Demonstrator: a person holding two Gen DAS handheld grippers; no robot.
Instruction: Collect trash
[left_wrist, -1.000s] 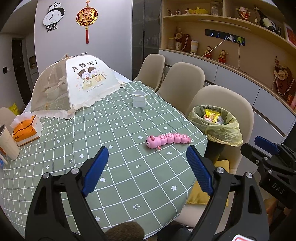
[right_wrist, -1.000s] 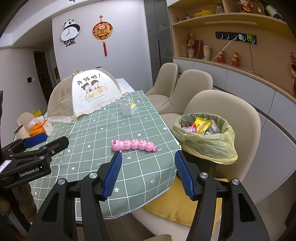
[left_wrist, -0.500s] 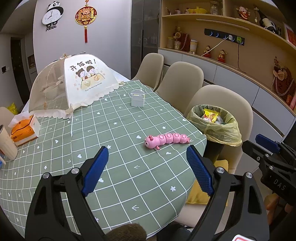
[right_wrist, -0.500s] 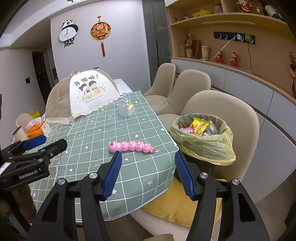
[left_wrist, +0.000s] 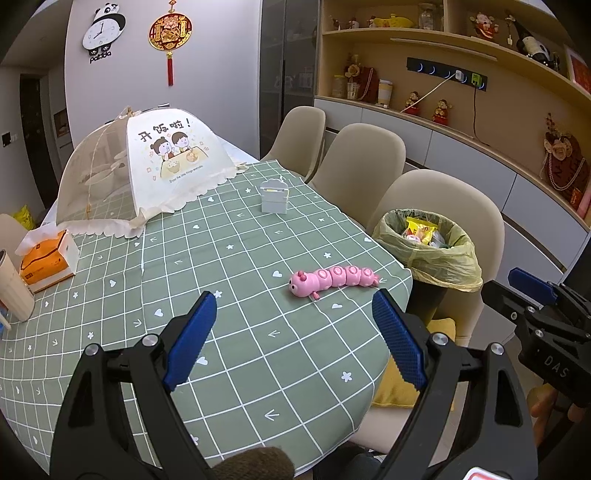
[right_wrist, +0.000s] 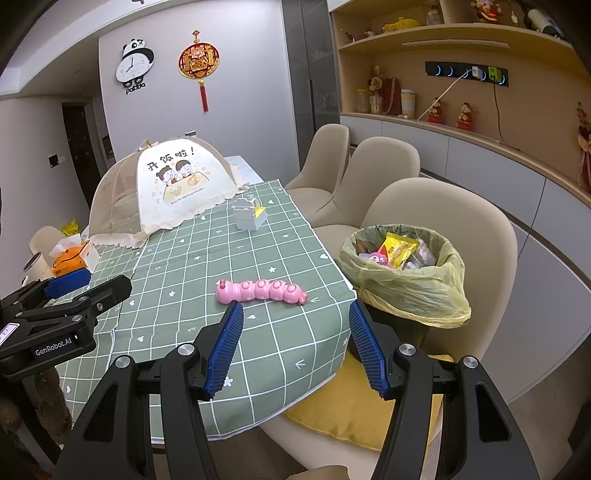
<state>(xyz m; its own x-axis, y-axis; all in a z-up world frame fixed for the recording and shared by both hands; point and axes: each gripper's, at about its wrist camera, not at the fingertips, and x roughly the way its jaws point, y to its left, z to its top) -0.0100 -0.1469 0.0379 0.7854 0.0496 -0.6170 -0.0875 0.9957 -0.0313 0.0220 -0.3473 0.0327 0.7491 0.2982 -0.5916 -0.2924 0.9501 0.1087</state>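
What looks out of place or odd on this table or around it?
The trash bin lined with a yellow-green bag stands on a beige chair's seat, not the floor. A pink plastic caterpillar toy lies alone near the green checked tablecloth's edge.

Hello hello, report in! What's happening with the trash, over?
Both hand-held grippers open, empty: left, right. Pink caterpillar toy lies on table, untouched. Trash bin on chair beside it. Nothing in the way.

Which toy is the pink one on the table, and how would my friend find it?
Start at the green checked tablecloth, at its corner nearest the bin with the yellow bag. There lies a pink plastic caterpillar toy: the only pink thing, made of round segments.
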